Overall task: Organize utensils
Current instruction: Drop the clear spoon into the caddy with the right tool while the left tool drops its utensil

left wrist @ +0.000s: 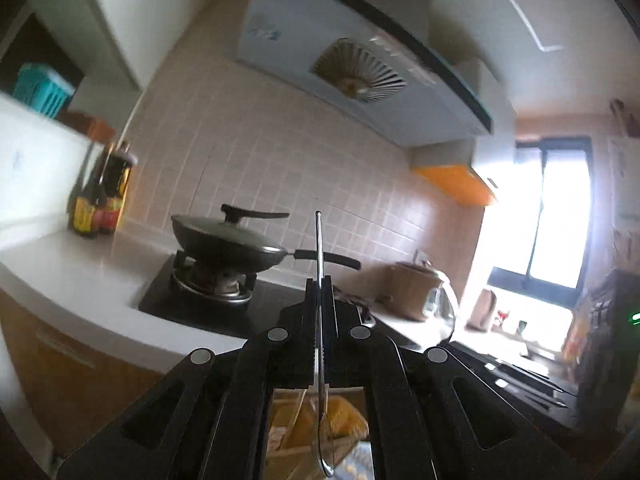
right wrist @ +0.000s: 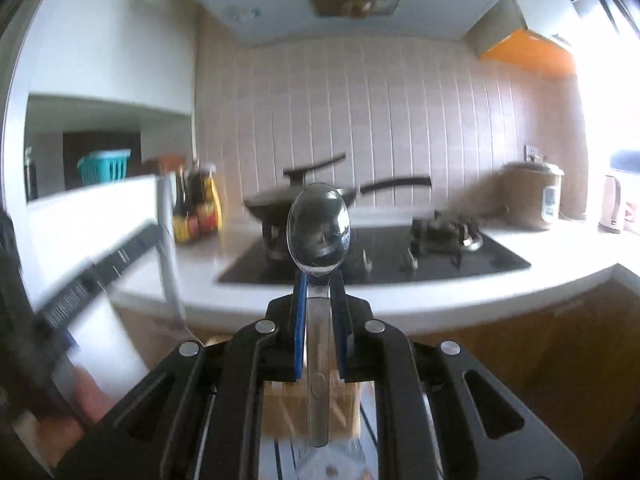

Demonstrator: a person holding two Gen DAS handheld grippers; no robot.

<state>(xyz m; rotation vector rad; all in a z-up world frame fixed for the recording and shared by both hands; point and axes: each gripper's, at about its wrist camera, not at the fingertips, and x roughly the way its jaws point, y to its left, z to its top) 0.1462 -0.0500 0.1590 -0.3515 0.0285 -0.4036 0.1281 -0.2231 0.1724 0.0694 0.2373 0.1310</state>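
My left gripper point(left wrist: 319, 282) is shut on a thin metal utensil point(left wrist: 319, 240), seen edge-on. Its slim end sticks up past the fingertips and its curved end hangs below the jaws. My right gripper point(right wrist: 319, 278) is shut on the handle of a shiny metal spoon point(right wrist: 318, 227). The spoon's bowl stands above the blue-padded fingers point(right wrist: 299, 292) with its hollow facing the camera. Both grippers are held in the air in front of the stove, pointing roughly level. A wooden box point(right wrist: 288, 408) shows below the right gripper, partly hidden by it.
A black gas hob point(right wrist: 496, 258) is set into the white countertop point(right wrist: 400, 300), with a lidded dark pan point(left wrist: 228, 242) on one burner. Sauce bottles point(right wrist: 196, 210) stand at the left, a rice cooker point(right wrist: 532, 196) at the right. A range hood point(left wrist: 360, 76) hangs overhead.
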